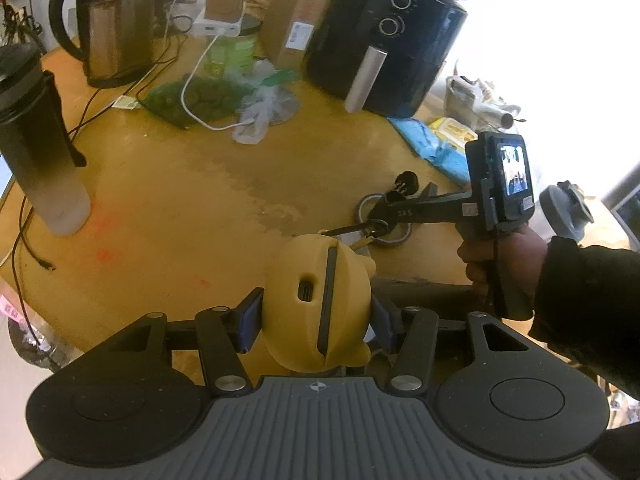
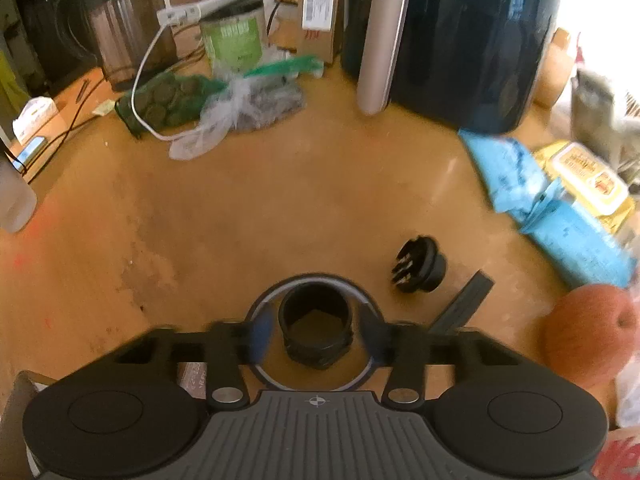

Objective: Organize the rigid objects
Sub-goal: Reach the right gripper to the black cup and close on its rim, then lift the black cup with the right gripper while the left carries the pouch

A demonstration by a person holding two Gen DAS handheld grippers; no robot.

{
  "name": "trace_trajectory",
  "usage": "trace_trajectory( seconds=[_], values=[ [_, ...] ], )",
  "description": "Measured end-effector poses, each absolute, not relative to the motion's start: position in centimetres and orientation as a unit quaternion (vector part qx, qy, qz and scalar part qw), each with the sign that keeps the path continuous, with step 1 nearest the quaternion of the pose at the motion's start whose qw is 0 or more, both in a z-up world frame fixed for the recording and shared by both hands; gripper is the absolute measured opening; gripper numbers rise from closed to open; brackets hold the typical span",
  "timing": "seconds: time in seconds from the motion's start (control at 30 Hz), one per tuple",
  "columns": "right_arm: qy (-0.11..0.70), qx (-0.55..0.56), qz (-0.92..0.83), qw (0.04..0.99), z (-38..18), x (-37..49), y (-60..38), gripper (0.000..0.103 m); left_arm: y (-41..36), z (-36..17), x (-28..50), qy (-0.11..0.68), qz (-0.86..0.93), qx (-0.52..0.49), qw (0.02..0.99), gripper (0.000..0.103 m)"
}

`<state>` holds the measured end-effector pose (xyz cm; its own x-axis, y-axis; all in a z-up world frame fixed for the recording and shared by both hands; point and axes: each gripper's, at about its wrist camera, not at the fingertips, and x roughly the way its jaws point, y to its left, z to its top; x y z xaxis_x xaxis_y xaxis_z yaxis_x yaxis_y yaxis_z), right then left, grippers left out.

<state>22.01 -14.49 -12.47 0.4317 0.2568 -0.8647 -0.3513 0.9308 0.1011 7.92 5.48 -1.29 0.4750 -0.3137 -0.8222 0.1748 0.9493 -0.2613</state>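
Note:
My left gripper [image 1: 314, 316] is shut on a yellow rubbery earbud case [image 1: 320, 300] with a black seam and a carabiner clip [image 1: 360, 232] at its far end, held above the round wooden table [image 1: 180, 208]. My right gripper [image 2: 316, 330] is shut on a black threaded ring-shaped part [image 2: 316, 330], held over a roll of tape [image 2: 260, 364] on the table. In the left wrist view the right gripper [image 1: 386, 204] reaches in from the right above the tape roll [image 1: 390, 238]. A black ribbed plug [image 2: 418, 264] lies beside it.
A black air fryer [image 1: 384, 36], a kettle [image 1: 116, 20], a green can [image 2: 234, 38], bags of food [image 2: 172, 98] and a white cable stand at the back. A dark-topped bottle [image 1: 40, 136] stands left. Blue and yellow packets [image 2: 560, 208] and an apple [image 2: 588, 332] lie right.

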Motion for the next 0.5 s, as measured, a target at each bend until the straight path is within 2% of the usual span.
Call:
trace_trajectory(
  seconds=[0.2, 0.5],
  values=[
    [0.504, -0.044, 0.184, 0.843, -12.7, 22.1, -14.7, 0.041, 5.2, -1.2, 7.9, 0.494, -0.143, -0.067, 0.855, 0.054],
    [0.491, -0.021, 0.179, 0.852, -10.1, 20.8, -16.5, 0.041, 4.1, -1.3, 8.2, 0.496, -0.163, -0.055, 0.851, 0.054]
  ],
)
